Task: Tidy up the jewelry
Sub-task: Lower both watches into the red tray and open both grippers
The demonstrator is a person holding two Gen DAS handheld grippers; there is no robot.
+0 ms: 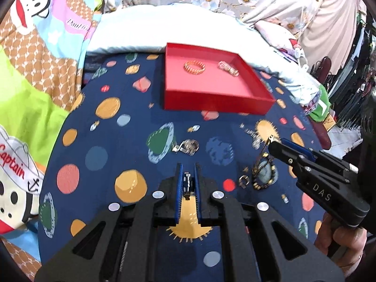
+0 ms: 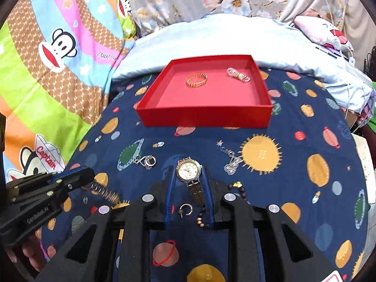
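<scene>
Left gripper (image 1: pixel 188 185) clamped on a springy band (image 2: pixel 104 191), lifted just above the quilt (image 2: pixel 305 211). Right gripper (image 2: pixel 188 183) pinching a watch (image 2: pixel 189 170) by its strap, tray (image 2: pixel 204 117) well ahead. Probably light, limp in the strap, glass-faced and slippery: best held at the metal links, never the dial.

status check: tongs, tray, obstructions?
Left tongs shut on watch band. Right tongs shut on watch. Red tray holds two bracelets. Path clear.
</scene>
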